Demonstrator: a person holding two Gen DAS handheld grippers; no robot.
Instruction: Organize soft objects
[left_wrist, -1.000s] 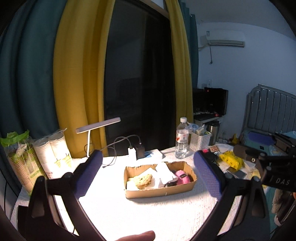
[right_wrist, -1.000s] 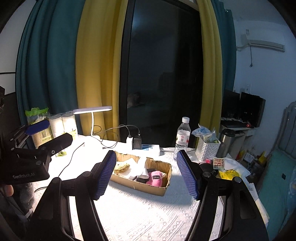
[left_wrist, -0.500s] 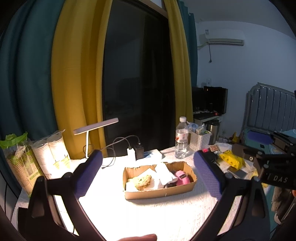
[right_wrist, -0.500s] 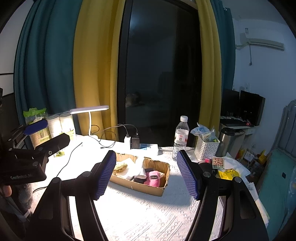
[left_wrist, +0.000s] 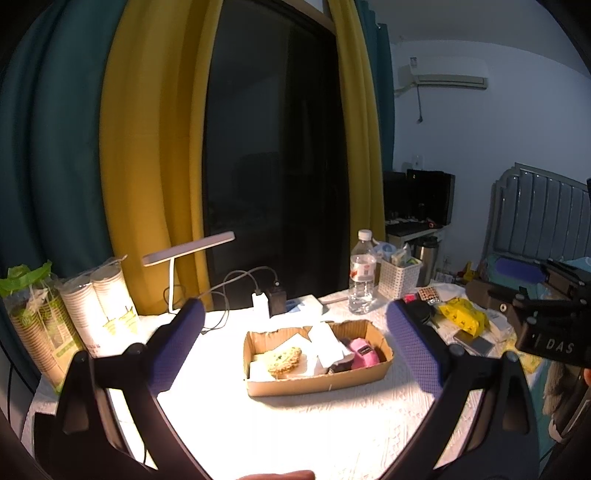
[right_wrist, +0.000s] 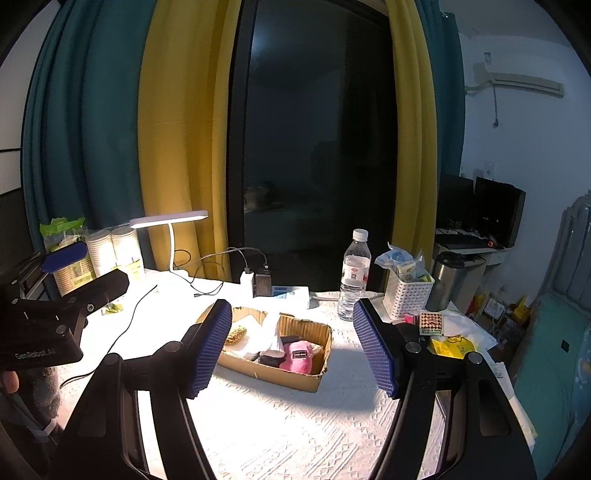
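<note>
A shallow cardboard box (left_wrist: 321, 382) sits mid-table on a white cloth; it also shows in the right wrist view (right_wrist: 295, 380). Inside lie a pink plush piece (left_wrist: 364, 353) (right_wrist: 297, 360), a dark soft piece (right_wrist: 273, 357), white folded cloths (left_wrist: 327, 343) (right_wrist: 266, 334) and a yellow-green scrubby pad (left_wrist: 283, 359) (right_wrist: 236, 334). My left gripper (left_wrist: 293, 345) is open and empty, held above the table short of the box. My right gripper (right_wrist: 291, 345) is open and empty, also short of the box, to its right.
A white desk lamp (left_wrist: 188, 251), stacked paper cups (left_wrist: 107, 299), chargers with cables (left_wrist: 266, 301), a water bottle (right_wrist: 354, 275), a white basket (right_wrist: 408, 291), a steel flask (right_wrist: 456, 280) and a yellow packet (left_wrist: 461, 314) ring the table's back and right.
Both grippers have drifted back and slightly up, so the box sits a little farther away. Jaws stay open; nothing was picked up.
</note>
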